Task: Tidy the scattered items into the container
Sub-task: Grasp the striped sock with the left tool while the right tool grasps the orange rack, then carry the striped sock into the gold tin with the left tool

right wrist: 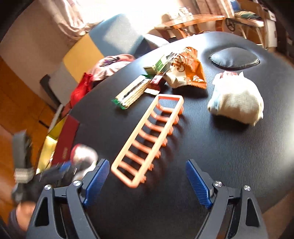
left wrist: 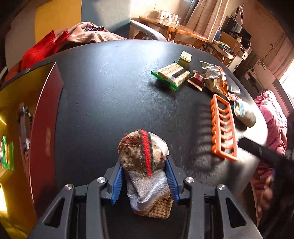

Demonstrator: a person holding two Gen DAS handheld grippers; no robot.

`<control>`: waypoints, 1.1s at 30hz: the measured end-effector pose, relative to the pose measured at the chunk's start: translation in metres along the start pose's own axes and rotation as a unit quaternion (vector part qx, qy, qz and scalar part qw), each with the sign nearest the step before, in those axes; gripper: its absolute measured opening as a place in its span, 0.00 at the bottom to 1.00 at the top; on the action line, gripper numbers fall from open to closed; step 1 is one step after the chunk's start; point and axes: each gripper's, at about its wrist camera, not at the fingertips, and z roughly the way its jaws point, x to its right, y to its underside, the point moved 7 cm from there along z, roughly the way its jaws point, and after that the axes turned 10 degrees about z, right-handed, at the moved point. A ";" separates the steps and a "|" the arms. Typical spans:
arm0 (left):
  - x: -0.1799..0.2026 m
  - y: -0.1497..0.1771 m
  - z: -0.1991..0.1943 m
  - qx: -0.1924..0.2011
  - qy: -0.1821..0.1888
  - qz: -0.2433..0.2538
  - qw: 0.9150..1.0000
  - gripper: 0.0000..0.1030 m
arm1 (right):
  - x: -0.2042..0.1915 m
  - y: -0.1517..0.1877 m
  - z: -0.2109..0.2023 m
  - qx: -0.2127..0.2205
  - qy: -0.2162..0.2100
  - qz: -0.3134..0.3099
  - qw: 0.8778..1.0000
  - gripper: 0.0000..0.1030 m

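Sunlit room behind a black table [left wrist: 114, 77].
Strong light enters through curtains [right wrist: 73, 16]; a wooden side table [left wrist: 176, 31] stands by cluttered shelves [left wrist: 237, 36], and clothes [left wrist: 88, 35] are heaped past the black table's far edge.

orange rack [right wrist: 147, 139], white sock [right wrist: 237, 103], black table [right wrist: 229, 156]

Black hand-held gripper [right wrist: 145, 181], ribbed blue pads [right wrist: 96, 182], silver screws [right wrist: 217, 183].

Rolled sock [left wrist: 145, 160], brown w/ red stripe, pinched up off the black table. Orange rack [right wrist: 147, 141] lies flat in the middle. White sock ball [right wrist: 237, 103] sits right of it. Red box [left wrist: 44, 128] w/ gold inside, at table's left edge.
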 end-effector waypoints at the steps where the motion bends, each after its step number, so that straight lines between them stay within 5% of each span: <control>1: 0.001 0.001 -0.002 0.002 0.005 -0.005 1.000 0.43 | -0.002 -0.005 0.003 0.002 0.014 0.005 1.000 0.84; 13: 0.007 0.007 -0.004 0.017 0.015 0.007 1.000 0.51 | -0.013 -0.033 0.048 -0.004 0.213 -0.015 0.977 0.82; 16: 0.008 0.007 -0.003 0.018 0.014 0.012 1.000 0.53 | -0.017 -0.032 0.045 0.006 0.228 -0.046 0.973 0.55; 28: 0.016 -0.001 0.007 0.019 -0.018 0.047 0.999 0.58 | -0.011 0.006 0.024 0.012 0.139 -0.104 0.985 0.49; 33: 0.011 0.001 0.003 0.026 -0.025 0.036 0.999 0.41 | -0.008 0.007 0.023 0.011 0.125 -0.102 0.987 0.50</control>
